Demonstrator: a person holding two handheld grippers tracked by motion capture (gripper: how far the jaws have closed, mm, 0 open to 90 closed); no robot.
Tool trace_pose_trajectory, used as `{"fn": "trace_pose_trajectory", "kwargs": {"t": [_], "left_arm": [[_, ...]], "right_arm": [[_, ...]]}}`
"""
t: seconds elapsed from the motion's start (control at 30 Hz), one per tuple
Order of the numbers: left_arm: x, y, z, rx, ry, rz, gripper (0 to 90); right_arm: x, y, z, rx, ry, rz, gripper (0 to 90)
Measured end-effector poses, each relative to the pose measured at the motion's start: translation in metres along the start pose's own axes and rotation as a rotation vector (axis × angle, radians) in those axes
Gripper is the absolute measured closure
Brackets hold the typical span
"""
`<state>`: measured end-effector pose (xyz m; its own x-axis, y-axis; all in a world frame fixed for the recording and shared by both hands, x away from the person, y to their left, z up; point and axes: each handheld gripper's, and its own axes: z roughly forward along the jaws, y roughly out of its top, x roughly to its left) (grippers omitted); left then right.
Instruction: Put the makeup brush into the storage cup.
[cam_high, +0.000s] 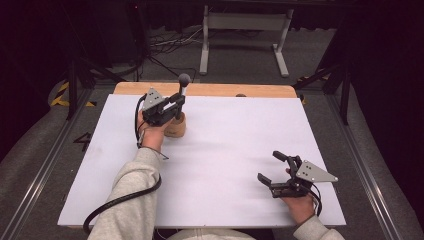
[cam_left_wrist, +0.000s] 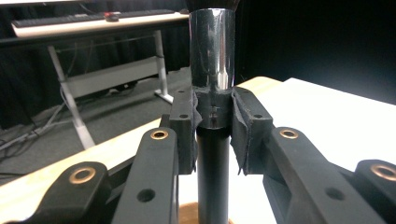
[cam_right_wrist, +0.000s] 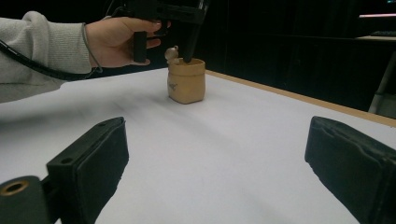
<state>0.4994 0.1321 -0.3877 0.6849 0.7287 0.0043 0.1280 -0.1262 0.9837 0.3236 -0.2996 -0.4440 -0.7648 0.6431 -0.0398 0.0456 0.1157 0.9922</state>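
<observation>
Black foam-padded jaws of the left gripper (cam_left_wrist: 212, 126) are clamped on the handle of a makeup brush (cam_left_wrist: 212, 70), pinching it just where the shiny chrome ferrule meets the dark shaft. In the high view the brush (cam_high: 183, 85) stands upright with its dark bristle head at the top, its lower end down inside a small tan ceramic cup (cam_high: 176, 127) set on the white tabletop (cam_high: 230, 150) toward the far left. The left gripper (cam_high: 179, 102) is held level above the cup, in the person's left hand (cam_high: 152, 134), with a grey sleeve (cam_high: 130, 195) behind it. From the right gripper view, the cup (cam_right_wrist: 186, 80) is seen well across the table with the dark shaft entering its mouth. The right gripper (cam_high: 270, 167) rests near the front right of the table, well apart from the cup, its jaws spread wide with nothing between them.
</observation>
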Motion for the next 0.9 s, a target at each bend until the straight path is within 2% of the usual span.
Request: {"fn": "trace_pose_trajectory", "kwargs": {"t": [0.2, 0.3, 0.57, 0.7, 0.9], "left_arm": [[0.002, -0.004, 0.0, -0.004, 0.005, -0.001, 72.7], [0.004, -0.008, -0.002, -0.011, 0.001, -0.035, 72.7], [0.006, -0.014, -0.002, 0.004, 0.003, -0.023, 72.6], [0.006, -0.018, -0.001, 0.014, -0.008, -0.04, 72.5], [0.007, -0.021, -0.001, 0.027, 0.0, -0.035, 72.5]], "right_arm": [[0.0, 0.0, 0.0, 0.002, 0.003, 0.0, 6.4], [0.0, 0.0, 0.0, 0.002, 0.003, 0.003, 6.4], [0.001, 0.0, 0.0, 0.002, 0.003, 0.001, 6.4], [0.0, 0.0, 0.0, 0.002, 0.003, 0.0, 6.4], [0.001, 0.0, 0.0, 0.005, 0.002, -0.001, 6.4]]}}
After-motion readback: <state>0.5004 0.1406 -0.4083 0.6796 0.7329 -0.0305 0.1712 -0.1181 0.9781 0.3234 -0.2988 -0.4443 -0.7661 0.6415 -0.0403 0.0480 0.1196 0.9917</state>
